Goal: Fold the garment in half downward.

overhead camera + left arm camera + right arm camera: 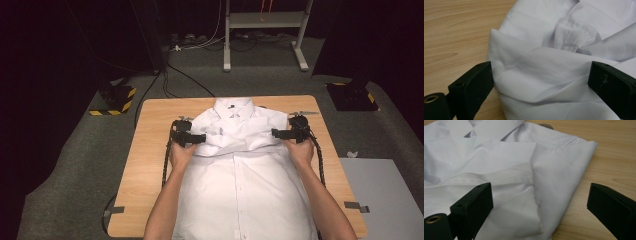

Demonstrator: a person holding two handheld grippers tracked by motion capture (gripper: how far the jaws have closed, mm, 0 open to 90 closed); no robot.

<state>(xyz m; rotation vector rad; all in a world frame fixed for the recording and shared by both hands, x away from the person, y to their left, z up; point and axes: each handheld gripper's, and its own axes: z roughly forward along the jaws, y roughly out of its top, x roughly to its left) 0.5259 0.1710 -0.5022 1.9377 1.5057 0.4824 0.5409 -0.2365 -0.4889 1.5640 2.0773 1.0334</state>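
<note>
A white button-up shirt lies front up on the wooden table, its collar at the far end and its lower part hanging over the near edge. A fold of cloth runs across the chest. My left gripper is open at the shirt's left edge; in the left gripper view its jaws straddle a bunched fold of the shirt. At the right edge my right gripper is also open. In the right gripper view one jaw stands over the folded sleeve seam, the other over bare wood.
Bare table shows on both sides of the shirt. On the floor behind are a metal stand, loose cables and two yellow-black striped bases. A grey panel lies off the table's right side.
</note>
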